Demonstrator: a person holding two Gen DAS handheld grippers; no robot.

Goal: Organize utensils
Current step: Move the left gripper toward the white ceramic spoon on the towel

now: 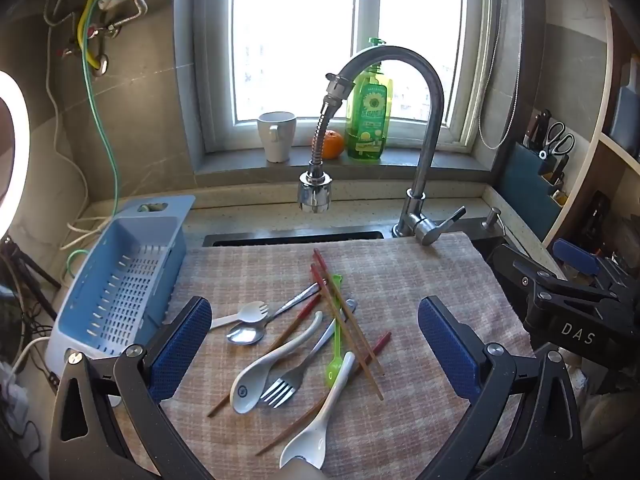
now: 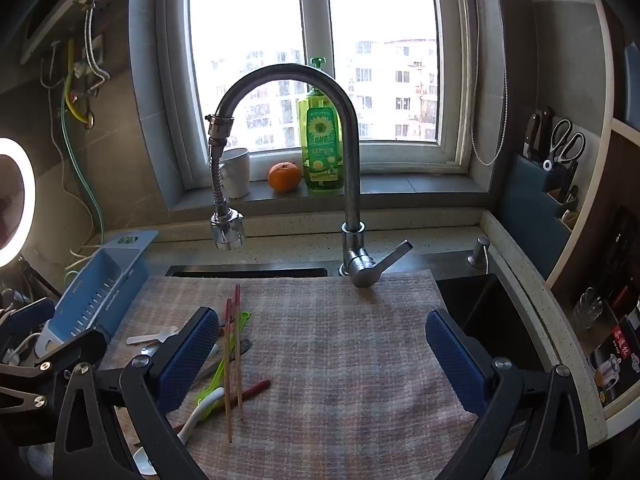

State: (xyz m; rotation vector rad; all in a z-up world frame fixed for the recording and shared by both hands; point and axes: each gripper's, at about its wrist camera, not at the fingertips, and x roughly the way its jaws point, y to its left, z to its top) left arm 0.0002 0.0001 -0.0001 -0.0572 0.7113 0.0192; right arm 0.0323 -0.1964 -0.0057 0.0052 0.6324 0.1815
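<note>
My left gripper [image 1: 314,344]: jaws wide apart, empty, above the utensils [image 1: 304,332] heaped on the cloth [image 1: 420,280] | my right gripper [image 2: 322,354]: wide apart, empty, over bare cloth | basket [image 1: 124,280] left of the heap.

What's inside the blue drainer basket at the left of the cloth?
Nothing shows inside the blue drainer basket: its slotted floor and walls look bare in the left wrist view. The utensils all lie on the checked cloth. The basket's near corner is hidden behind the left gripper.

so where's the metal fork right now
In the left wrist view the metal fork lies low in the utensil pile on the checked cloth, tines toward the camera, between two white ceramic spoons.
</note>
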